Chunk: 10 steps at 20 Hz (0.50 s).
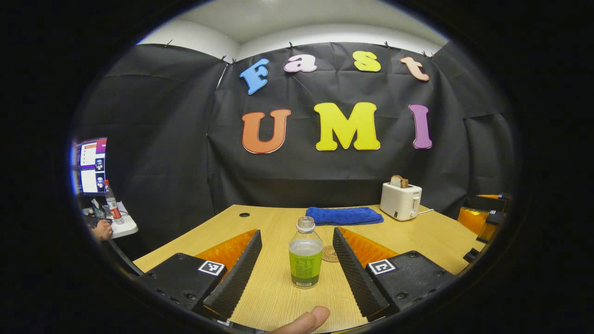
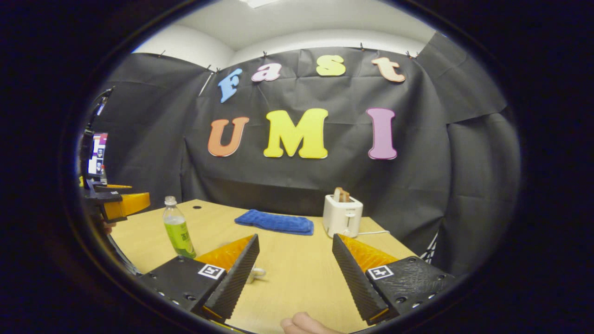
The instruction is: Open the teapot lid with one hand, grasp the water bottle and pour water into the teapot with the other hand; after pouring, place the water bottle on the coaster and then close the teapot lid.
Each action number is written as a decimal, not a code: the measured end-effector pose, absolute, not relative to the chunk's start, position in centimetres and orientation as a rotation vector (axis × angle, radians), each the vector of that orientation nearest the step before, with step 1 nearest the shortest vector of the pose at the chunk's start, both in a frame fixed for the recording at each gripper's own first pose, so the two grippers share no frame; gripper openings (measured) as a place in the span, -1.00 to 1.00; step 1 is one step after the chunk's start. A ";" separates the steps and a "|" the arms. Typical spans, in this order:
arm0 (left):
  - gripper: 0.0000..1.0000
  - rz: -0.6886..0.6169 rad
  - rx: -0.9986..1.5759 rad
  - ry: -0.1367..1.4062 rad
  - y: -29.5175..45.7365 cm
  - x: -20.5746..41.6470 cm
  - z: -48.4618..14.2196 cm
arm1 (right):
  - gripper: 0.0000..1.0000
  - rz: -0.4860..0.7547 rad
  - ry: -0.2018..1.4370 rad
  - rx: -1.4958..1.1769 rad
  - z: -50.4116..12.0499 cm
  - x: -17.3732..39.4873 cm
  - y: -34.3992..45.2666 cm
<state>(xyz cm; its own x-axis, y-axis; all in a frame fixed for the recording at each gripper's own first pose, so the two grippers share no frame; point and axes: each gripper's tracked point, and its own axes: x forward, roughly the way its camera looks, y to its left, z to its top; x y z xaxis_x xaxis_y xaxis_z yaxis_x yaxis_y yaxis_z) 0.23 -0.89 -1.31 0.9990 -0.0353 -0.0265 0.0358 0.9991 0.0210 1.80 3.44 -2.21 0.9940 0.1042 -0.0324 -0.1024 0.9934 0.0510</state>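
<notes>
A clear water bottle [image 1: 305,253] with a green label and pale cap stands upright on the wooden table [image 1: 274,297]. It is just ahead of my left gripper [image 1: 297,233], which is open, its fingers wide on either side and not touching the bottle. A round tan coaster [image 1: 330,253] lies flat right behind the bottle. In the right gripper view the bottle [image 2: 178,232] stands at the left, and my right gripper [image 2: 295,239] is open over bare table. A small pale object [image 2: 256,273] peeks out beside its left finger; I cannot tell what it is.
A folded blue towel [image 1: 344,215] and a white toaster [image 1: 400,200] holding a slice of bread sit at the table's far side. The other gripper [image 1: 482,222] shows at the right edge. A monitor [image 1: 91,164] and side shelf stand off the table's left.
</notes>
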 end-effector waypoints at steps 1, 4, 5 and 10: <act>0.93 -0.038 0.017 0.022 -0.6 0.1 -1.3 | 0.91 0.119 0.042 0.068 -2.7 2.4 4.4; 0.93 -0.013 0.032 0.009 0.7 0.1 -0.8 | 0.91 0.165 0.071 0.093 -4.9 4.4 7.8; 0.92 -0.007 0.042 0.000 1.1 0.2 -0.6 | 0.91 0.176 0.075 0.081 -5.4 5.1 8.9; 0.93 0.033 0.010 0.016 3.5 0.9 -1.2 | 0.92 0.178 0.085 0.037 -8.2 8.2 12.7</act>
<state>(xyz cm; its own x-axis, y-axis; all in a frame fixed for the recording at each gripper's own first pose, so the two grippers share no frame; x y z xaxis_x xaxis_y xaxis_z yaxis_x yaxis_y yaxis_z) 0.91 3.53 -1.19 0.9993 0.0330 -0.0159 -0.0329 0.9994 0.0106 8.19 12.71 -8.22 0.9807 0.1781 -0.0806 -0.1750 0.9836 0.0446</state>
